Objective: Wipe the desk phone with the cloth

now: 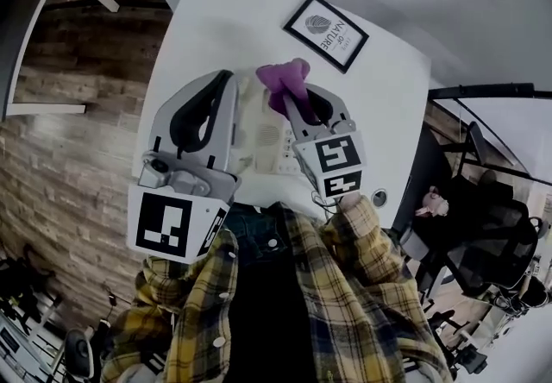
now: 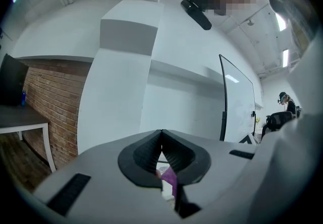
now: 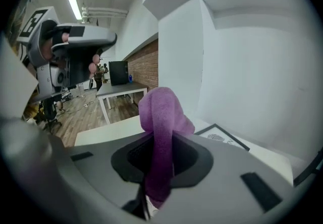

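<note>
Right gripper (image 3: 160, 140) clamped on the purple cloth (image 3: 161, 109); cloth bunches up above the jaws and hangs below them; left gripper (image 2: 161, 134) closed tip to tip, nothing in it. Desk phone (image 1: 269, 144) sits on the white table (image 1: 216, 19) between the two grippers, partly hidden by them; cloth is over its far end, contact can't be made out; framed print (image 1: 326, 33) lies beyond, near the wall.
</note>
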`<action>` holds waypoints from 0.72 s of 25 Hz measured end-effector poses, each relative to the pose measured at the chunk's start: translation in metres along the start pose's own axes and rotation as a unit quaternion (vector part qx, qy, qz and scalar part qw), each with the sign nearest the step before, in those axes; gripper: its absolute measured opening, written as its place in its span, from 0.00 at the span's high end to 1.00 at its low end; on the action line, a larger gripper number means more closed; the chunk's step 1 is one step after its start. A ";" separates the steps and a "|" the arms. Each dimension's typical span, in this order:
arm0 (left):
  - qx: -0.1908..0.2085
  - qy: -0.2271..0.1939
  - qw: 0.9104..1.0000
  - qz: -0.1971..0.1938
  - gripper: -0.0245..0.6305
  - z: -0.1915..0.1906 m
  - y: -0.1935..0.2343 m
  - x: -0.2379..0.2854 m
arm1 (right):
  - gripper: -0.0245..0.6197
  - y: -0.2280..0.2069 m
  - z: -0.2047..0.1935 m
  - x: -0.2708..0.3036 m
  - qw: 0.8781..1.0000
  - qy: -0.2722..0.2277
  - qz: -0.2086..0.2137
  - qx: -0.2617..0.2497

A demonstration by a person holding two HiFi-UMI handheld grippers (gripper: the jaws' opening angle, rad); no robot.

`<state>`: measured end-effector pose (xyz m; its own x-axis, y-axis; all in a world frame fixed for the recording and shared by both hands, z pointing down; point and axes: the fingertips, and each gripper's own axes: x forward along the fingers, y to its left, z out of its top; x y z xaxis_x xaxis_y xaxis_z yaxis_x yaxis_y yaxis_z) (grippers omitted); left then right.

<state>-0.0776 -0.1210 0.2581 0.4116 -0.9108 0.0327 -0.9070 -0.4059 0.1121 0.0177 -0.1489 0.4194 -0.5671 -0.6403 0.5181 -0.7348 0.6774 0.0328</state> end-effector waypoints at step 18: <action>-0.009 0.049 0.999 0.010 0.94 -0.037 -0.004 0.001 | 0.85 0.004 -0.068 0.057 0.993 0.110 0.044 -0.027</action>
<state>-0.0702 -0.1180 0.2943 0.4003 -0.9067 0.1329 -0.9141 -0.3847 0.1284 0.0079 -0.1584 0.5077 -0.5282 -0.4873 0.6954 -0.6621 0.7491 0.0221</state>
